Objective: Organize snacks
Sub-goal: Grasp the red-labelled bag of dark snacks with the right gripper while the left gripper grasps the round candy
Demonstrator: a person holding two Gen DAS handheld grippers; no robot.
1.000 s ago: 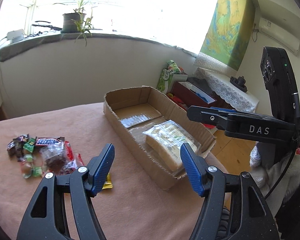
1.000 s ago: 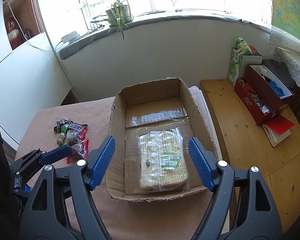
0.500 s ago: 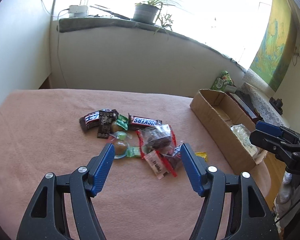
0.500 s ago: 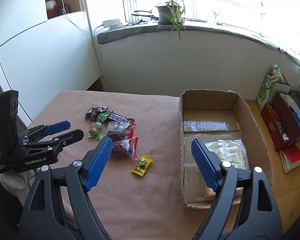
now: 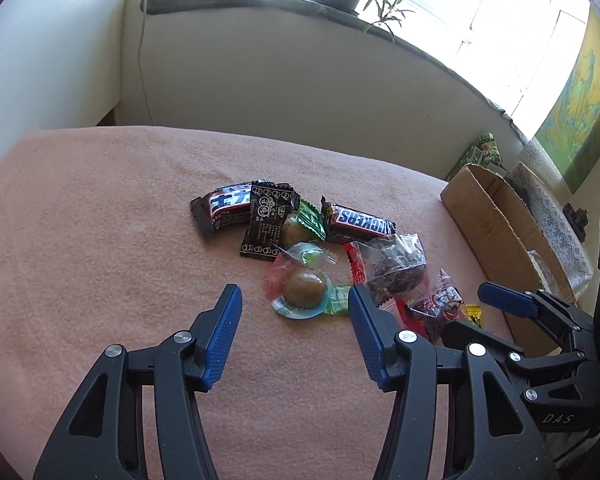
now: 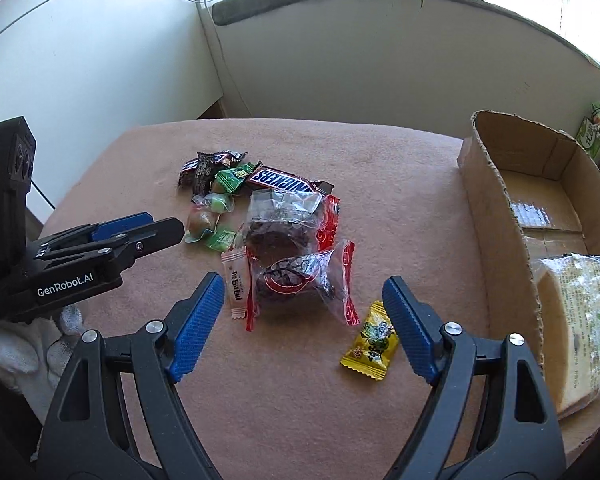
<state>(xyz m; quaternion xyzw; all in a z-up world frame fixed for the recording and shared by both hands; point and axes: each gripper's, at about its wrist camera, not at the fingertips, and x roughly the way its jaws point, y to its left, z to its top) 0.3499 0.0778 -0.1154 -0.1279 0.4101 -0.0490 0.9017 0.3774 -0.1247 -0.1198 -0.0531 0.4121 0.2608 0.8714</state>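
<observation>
- Snacks [image 6: 268, 216] lay heaped on the pink cloth [image 6: 380, 184].
- Left gripper [image 5: 294, 312] hovered agape, empty.
- Right gripper [image 6: 304, 300] likewise (beside a cardboard box [image 6: 496, 208]).

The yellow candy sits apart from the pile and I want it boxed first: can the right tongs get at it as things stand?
Probably yes. The yellow candy lies alone on the cloth, just inside the open right tongs, beside their right finger. Nothing covers it; the nearest wrapper lies apart.
</observation>
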